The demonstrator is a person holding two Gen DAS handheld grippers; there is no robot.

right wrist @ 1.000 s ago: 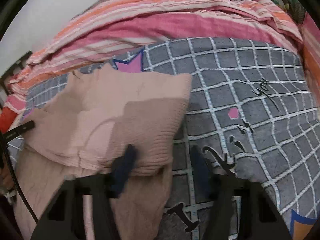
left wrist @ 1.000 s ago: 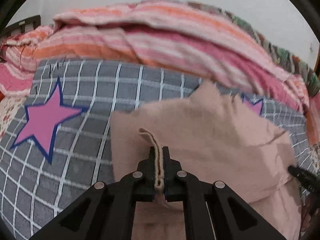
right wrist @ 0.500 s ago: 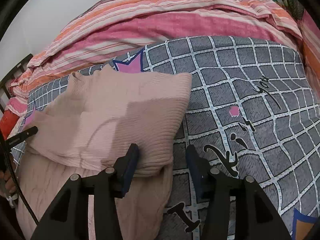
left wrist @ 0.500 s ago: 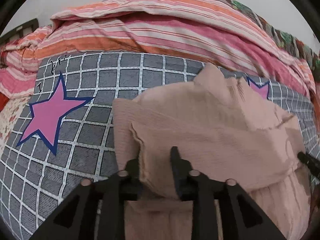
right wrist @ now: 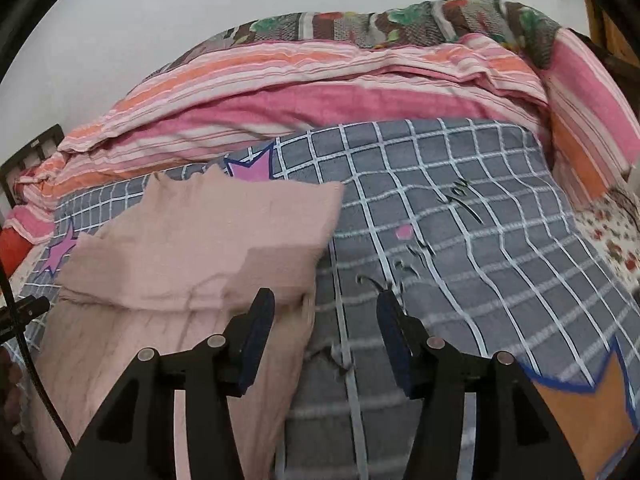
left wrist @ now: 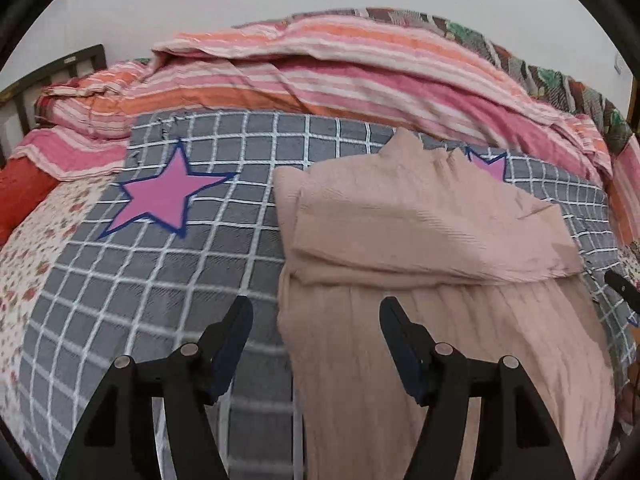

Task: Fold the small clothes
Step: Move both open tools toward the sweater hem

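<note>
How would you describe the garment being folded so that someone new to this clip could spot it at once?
Find the grey checked blanket with pink stars, in front of the striped pink and orange quilt. On it lies the dusty-pink ribbed garment, its top part doubled over itself. It is the only plain, unpatterned fabric on the bed.
</note>
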